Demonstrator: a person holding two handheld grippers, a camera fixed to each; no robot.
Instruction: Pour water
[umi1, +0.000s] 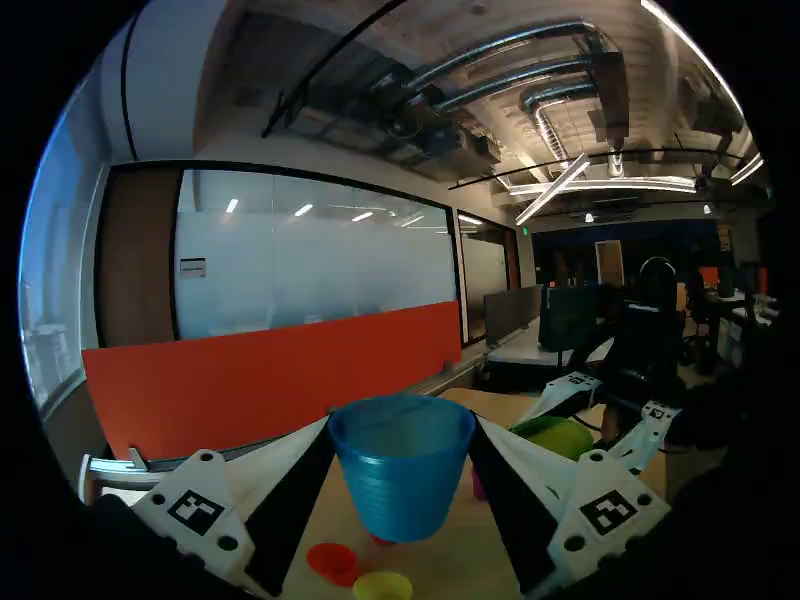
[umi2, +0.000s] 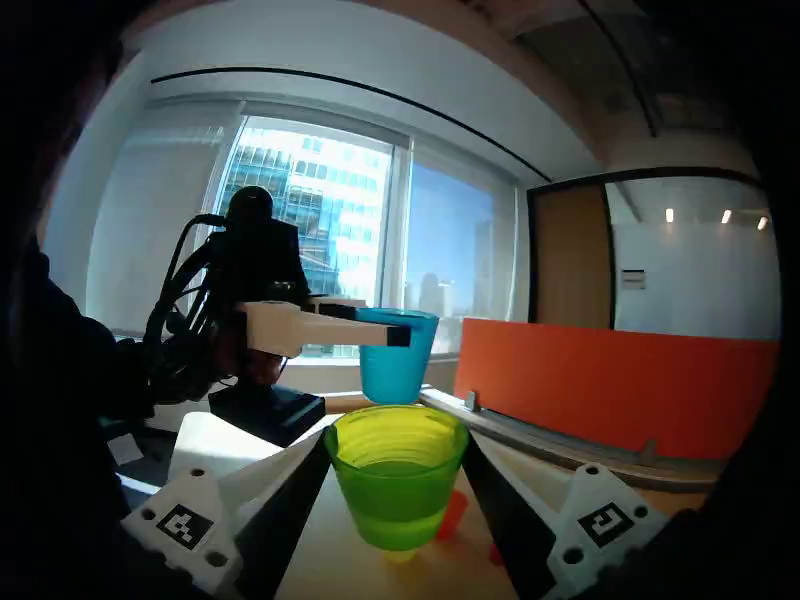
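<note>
1. Between the fingers of my left tongs (umi1: 402, 430) sits the blue cup (umi1: 402, 485). Both fingers press on its sides just under the rim, and it is upright and lifted off the desk (umi1: 470, 565).
2. My right tongs (umi2: 397, 445) are closed the same way on the green cup (umi2: 397, 490), which is upright with water (umi2: 395, 468) standing about halfway up.
3. Seen from the right gripper view, the blue cup hangs just beyond the green cup and a little above it.
4. I can't tell whether the blue cup has any water in it, because its wall is too dark.
5. Below the blue cup, a small red piece (umi1: 333, 562) and a small yellow piece (umi1: 383, 586) lie on the desk near each other.
6. Farther out, an orange partition (umi1: 270, 380) runs along the desk's far edge, with a frosted glass wall (umi1: 310, 260) above it.
</note>
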